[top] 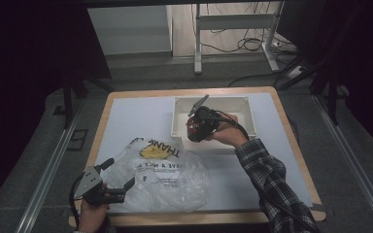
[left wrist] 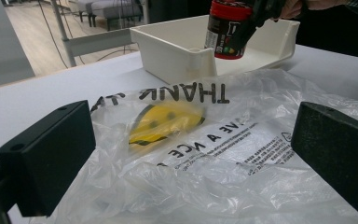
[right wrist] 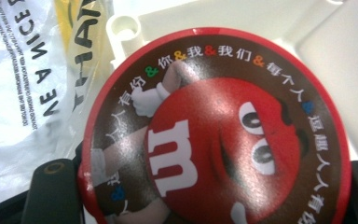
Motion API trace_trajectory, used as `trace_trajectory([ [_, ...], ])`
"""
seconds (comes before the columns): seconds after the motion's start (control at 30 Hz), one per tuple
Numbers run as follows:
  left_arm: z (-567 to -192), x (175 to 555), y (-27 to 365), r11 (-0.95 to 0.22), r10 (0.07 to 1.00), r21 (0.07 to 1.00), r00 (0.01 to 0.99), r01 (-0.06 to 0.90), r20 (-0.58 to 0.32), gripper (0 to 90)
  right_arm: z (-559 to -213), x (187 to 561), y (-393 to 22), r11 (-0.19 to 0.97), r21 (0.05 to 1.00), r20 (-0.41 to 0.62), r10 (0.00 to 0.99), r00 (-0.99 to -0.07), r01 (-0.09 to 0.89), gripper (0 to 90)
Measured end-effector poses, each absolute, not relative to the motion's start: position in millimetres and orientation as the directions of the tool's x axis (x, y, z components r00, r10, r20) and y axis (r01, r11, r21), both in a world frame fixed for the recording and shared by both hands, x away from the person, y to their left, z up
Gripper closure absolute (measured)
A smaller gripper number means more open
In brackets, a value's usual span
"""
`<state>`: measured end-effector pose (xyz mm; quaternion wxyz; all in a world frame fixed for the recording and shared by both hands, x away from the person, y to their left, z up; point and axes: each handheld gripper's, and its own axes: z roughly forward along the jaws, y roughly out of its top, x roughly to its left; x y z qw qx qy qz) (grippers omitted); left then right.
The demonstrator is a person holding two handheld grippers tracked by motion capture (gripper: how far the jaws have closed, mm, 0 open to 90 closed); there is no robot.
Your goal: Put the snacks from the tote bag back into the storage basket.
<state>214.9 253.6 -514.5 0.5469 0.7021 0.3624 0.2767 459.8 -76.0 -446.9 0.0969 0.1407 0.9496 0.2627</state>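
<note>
Dim room — grey floor (top: 141,73), dark curtains (top: 24,43), white metal table frame (top: 233,24), loose cables (top: 252,44).

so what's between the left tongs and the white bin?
The clear plastic bag with THANK YOU print, lying flat on the table. In the left gripper view it spreads from the open left tongs up to the white bin.

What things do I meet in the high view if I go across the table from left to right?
Left claw → plastic bag → red-lidded candy container held in the right claw → white tray → the person's plaid sleeve.
</note>
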Motion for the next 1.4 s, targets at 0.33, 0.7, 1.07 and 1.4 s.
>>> trace_trajectory([
  [0.33, -515, 215, 254, -0.139, 0.811, 0.969, 0.585, 0.206, -0.008, 0.0, -451, 468, -70, 0.825, 0.524, -0.112, 0.313, -0.943, 0.211, 26.0],
  [0.7, -514, 215, 254, -0.137, 0.812, 0.969, 0.584, 0.206, -0.009, 0.0, -454, 477, -64, 0.829, 0.519, -0.115, 0.307, -0.945, 0.206, 26.1],
  [1.07, -514, 215, 254, -0.137, 0.812, 0.969, 0.584, 0.206, -0.009, 0.0, -457, 484, -57, 0.833, 0.517, -0.123, 0.299, -0.946, 0.196, 26.0],
  [1.4, -514, 215, 254, -0.137, 0.811, 0.969, 0.585, 0.205, -0.009, 0.0, -462, 489, -50, 0.837, 0.514, -0.123, 0.285, -0.951, 0.184, 26.0],
])
